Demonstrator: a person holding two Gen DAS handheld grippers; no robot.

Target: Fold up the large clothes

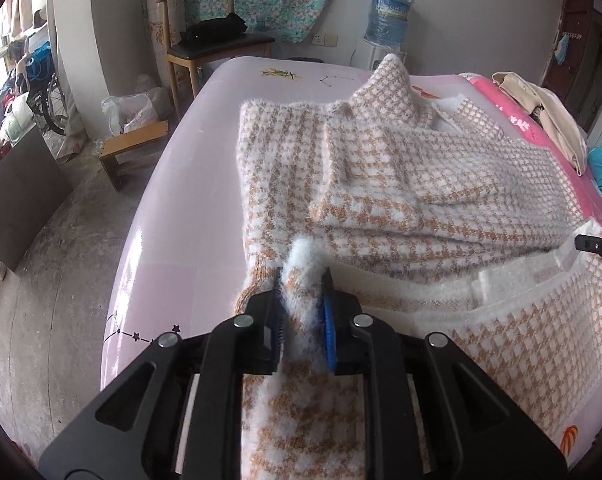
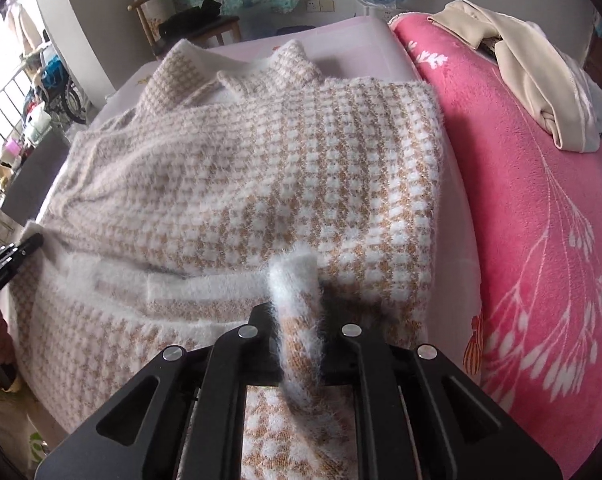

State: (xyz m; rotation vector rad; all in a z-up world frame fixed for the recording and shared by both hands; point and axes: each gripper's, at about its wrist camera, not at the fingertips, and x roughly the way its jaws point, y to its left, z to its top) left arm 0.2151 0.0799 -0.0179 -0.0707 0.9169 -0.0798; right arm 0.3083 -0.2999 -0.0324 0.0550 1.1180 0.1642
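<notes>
The left gripper [image 1: 303, 312] and the right gripper [image 2: 297, 320] each pinch a fuzzy hem fold of the checked sweater [image 1: 381, 168]. It lies spread across the bed [image 1: 189, 184], its collar toward the far edge and the hem lifted at the near edge.

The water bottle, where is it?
In the left wrist view, the water bottle stands at the back wall, right of the wooden chair, beyond the bed.
</notes>
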